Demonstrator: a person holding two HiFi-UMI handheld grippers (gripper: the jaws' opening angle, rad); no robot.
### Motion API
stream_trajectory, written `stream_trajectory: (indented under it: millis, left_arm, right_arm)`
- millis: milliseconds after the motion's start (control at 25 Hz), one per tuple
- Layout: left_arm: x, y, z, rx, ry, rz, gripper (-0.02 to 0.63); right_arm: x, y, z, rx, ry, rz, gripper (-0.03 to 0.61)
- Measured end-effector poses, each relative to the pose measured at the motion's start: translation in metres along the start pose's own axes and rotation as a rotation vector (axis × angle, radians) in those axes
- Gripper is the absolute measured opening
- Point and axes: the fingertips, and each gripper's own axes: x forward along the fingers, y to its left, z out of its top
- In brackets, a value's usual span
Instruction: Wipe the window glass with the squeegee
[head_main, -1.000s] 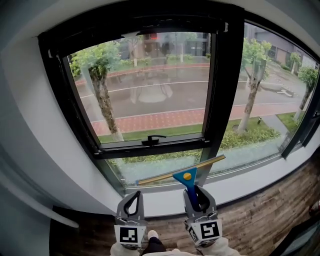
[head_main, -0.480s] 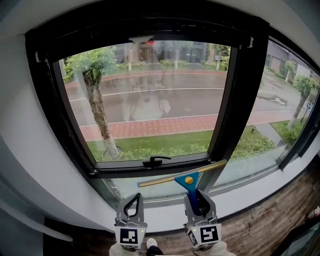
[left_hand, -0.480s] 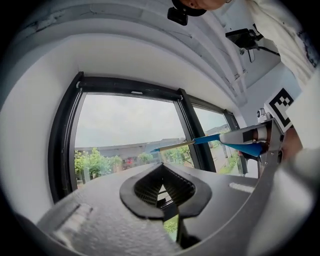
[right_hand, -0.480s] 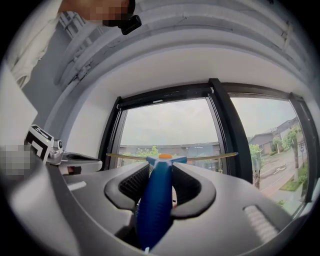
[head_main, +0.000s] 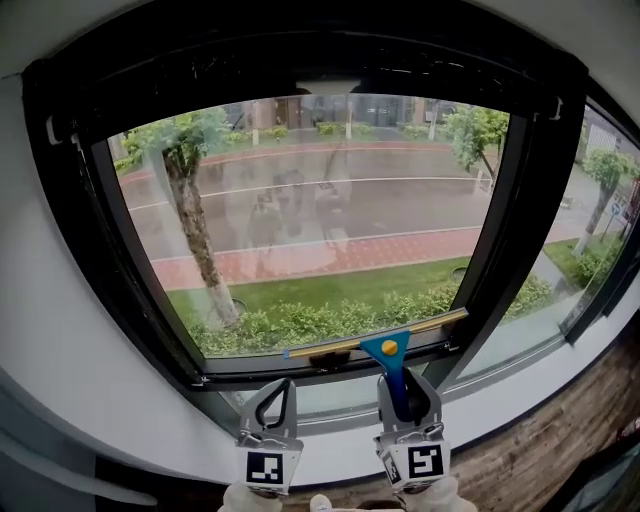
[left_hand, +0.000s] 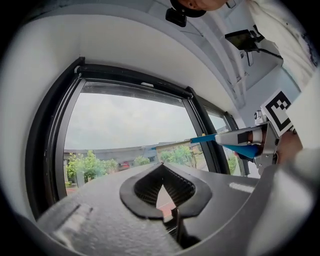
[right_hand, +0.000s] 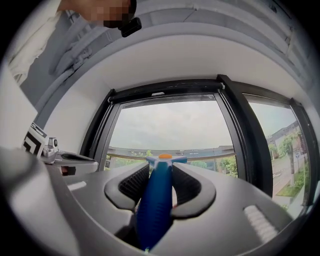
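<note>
The squeegee (head_main: 390, 352) has a blue handle, an orange knob and a long brass blade. In the head view its blade lies across the bottom edge of the big window glass (head_main: 320, 220), tilted up to the right. My right gripper (head_main: 404, 392) is shut on the blue handle (right_hand: 154, 210), and the blade (right_hand: 165, 159) shows past its jaws against the pane. My left gripper (head_main: 276, 400) hangs just left of it, shut and holding nothing. From the left gripper view, the squeegee (left_hand: 210, 138) and right gripper (left_hand: 260, 142) pass at the right.
A thick black frame (head_main: 90, 220) surrounds the pane, with a black mullion (head_main: 515, 220) and a narrower side window (head_main: 600, 200) to its right. A lower strip of glass (head_main: 500, 355) and white sill (head_main: 150, 420) lie beneath. Wooden floor (head_main: 570, 440) is at bottom right.
Both grippers have risen together; the squeegee blade went from the low strip of glass up to the bottom edge of the big pane. The view has closed in on the window.
</note>
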Motion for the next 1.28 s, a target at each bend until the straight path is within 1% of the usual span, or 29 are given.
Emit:
stream_trajectory:
  millis: [80, 240, 440, 560, 720, 920, 1040, 1160, 1280]
  left_arm:
    - [0.009, 0.006, 0.001, -0.006, -0.010, 0.002, 0.000]
    - [0.024, 0.011, 0.000, -0.008, -0.005, 0.016, 0.000]
    - [0.044, 0.011, 0.011, 0.002, -0.016, 0.048, 0.000]
    - [0.057, 0.010, 0.015, 0.020, -0.013, 0.056, 0.000]
    - [0.078, 0.011, 0.027, 0.000, 0.003, 0.071, 0.000]
    - [0.099, 0.006, 0.047, 0.002, -0.023, 0.061, 0.000]
    - [0.103, -0.001, 0.053, -0.001, -0.023, 0.052, 0.000]
    - [0.107, -0.001, 0.054, -0.006, -0.032, 0.055, 0.000]
    - [0.116, 0.003, 0.064, -0.007, -0.049, 0.059, 0.000]
  right_arm:
    - [0.012, 0.000, 0.006, -0.007, -0.016, 0.002, 0.147]
    - [0.033, -0.003, 0.018, -0.060, -0.057, 0.015, 0.147]
    - [0.061, -0.025, 0.039, -0.070, -0.114, 0.038, 0.147]
    - [0.077, -0.048, 0.056, -0.066, -0.162, 0.023, 0.147]
    - [0.099, -0.075, 0.085, -0.053, -0.180, -0.005, 0.147]
    - [0.120, -0.114, 0.128, -0.102, -0.285, -0.057, 0.147]
    - [0.131, -0.129, 0.157, -0.105, -0.336, -0.069, 0.147]
    - [0.141, -0.144, 0.179, -0.108, -0.367, -0.083, 0.147]
    - [0.150, -0.153, 0.197, -0.116, -0.387, -0.089, 0.147]
